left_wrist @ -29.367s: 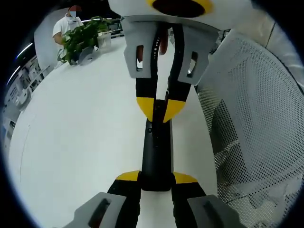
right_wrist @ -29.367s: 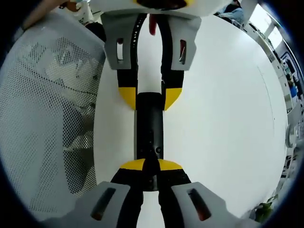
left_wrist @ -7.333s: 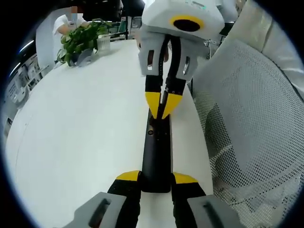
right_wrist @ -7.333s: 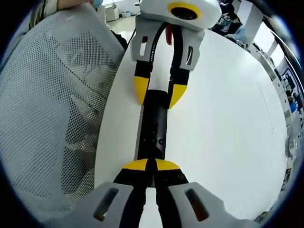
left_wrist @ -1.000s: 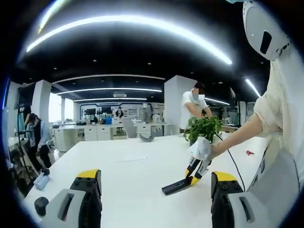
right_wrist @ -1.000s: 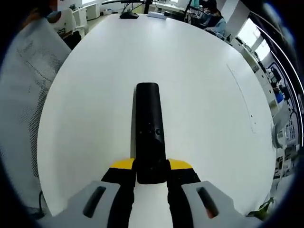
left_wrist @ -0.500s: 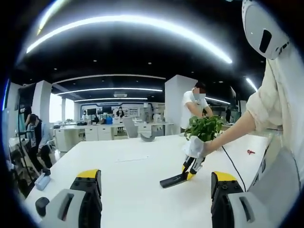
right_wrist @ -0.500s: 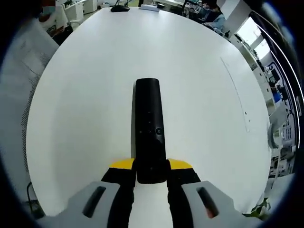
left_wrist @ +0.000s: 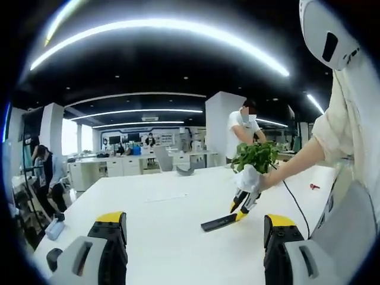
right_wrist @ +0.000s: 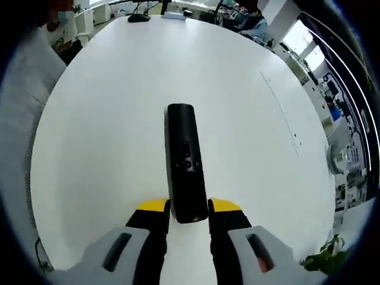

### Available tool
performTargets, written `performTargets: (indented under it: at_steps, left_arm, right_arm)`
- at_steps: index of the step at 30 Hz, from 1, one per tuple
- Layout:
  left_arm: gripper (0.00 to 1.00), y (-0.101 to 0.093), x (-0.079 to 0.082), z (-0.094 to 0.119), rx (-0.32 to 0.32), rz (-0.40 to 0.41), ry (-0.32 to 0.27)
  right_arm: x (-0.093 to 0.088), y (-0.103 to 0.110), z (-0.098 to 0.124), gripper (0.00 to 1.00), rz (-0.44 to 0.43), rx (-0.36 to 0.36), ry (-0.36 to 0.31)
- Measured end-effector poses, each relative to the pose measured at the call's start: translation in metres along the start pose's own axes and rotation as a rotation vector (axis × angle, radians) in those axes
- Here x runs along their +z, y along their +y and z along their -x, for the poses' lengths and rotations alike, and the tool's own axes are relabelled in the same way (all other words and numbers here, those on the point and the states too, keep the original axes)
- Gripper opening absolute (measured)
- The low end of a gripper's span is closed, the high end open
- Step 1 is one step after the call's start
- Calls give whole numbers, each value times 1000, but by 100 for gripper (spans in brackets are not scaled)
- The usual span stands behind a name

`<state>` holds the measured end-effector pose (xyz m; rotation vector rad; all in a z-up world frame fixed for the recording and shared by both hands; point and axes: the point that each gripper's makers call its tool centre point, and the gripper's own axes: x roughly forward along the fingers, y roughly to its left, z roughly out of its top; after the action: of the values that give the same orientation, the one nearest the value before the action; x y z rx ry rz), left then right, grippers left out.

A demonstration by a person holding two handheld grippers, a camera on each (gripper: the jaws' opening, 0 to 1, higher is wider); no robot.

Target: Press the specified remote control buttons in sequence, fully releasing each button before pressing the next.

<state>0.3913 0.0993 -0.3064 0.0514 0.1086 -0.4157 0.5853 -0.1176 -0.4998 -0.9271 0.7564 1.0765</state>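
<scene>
One black remote control [right_wrist: 185, 172] ran lengthwise straight ahead of the right hand-held gripper [right_wrist: 188, 212], far end pointing away over the white counter [right_wrist: 107, 107]. Its near end sat clamped between that gripper's two yellow-tipped jaws, narrowed onto it. In the left gripper view the same remote [left_wrist: 219, 222] slanted out from the right hand-held gripper [left_wrist: 240, 212]. The left hand-held gripper [left_wrist: 193, 228] was spread wide, holding nothing, remote ahead and apart.
</scene>
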Motion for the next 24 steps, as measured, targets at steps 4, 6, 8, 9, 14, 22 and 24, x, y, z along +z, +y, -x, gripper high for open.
performTargets:
  at_steps: [4,6,8,9,14,22,24]
  left_arm:
    - [100,0,0,0,1,-1,-1]
    - [100,0,0,0,0,0,-1]
    - [100,-1,0,0,-2,-1,0]
    - [100,-1,0,0,-2,-2,1]
    - [100,-1,0,0,-3,1,0]
    - [100,-1,-1,-1,0,-2,5]
    - [100,-1,-2,-1,1,-3,8]
  right_arm:
    - [6,10,23,31,-135,-54,-109]
    - [9,17,39,35,-178,-98,-162]
    - [12,26,54,37,-233,-125,-215]
    - [12,30,59,38,-247,-136,-231]
    - [13,48,99,45,-412,-194,-348]
    - [1,63,143,56,-542,-289,-421]
    - [1,69,156,59,-572,-306,-450]
